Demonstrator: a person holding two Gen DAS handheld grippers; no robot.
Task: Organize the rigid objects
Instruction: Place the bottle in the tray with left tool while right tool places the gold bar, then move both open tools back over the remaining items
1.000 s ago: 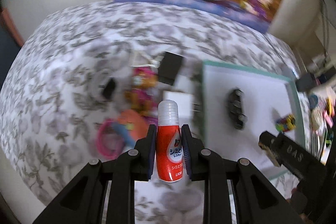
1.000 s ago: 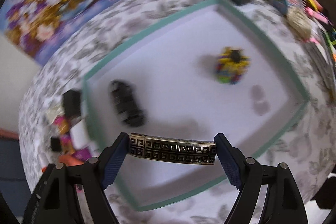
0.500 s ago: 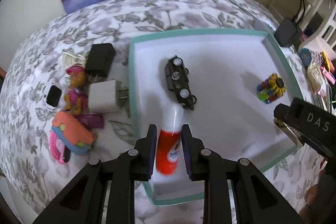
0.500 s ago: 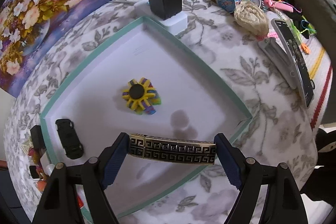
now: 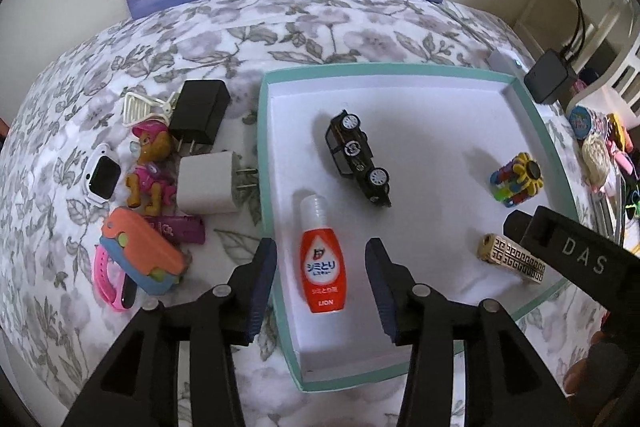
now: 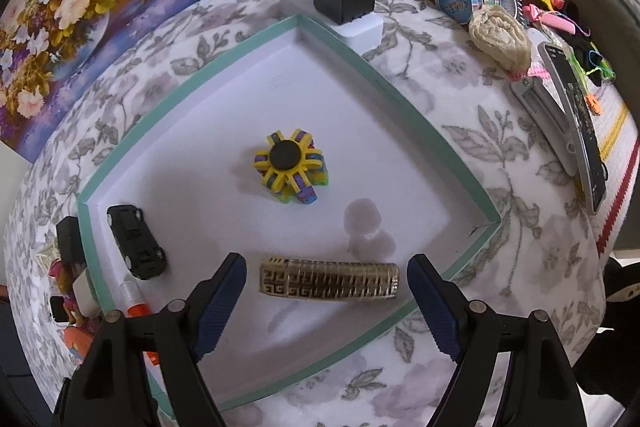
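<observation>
Both hand-held grippers, left (image 5: 320,281) and right (image 6: 326,297), hang wide open; the red bottle (image 5: 322,267) probably feels light and slippery, so grab its flat sides.

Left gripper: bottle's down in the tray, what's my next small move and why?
Probably lift the left gripper back and swing toward the white charger outside the tray: its fingers stand open, clear of the red bottle lying inside.
</observation>
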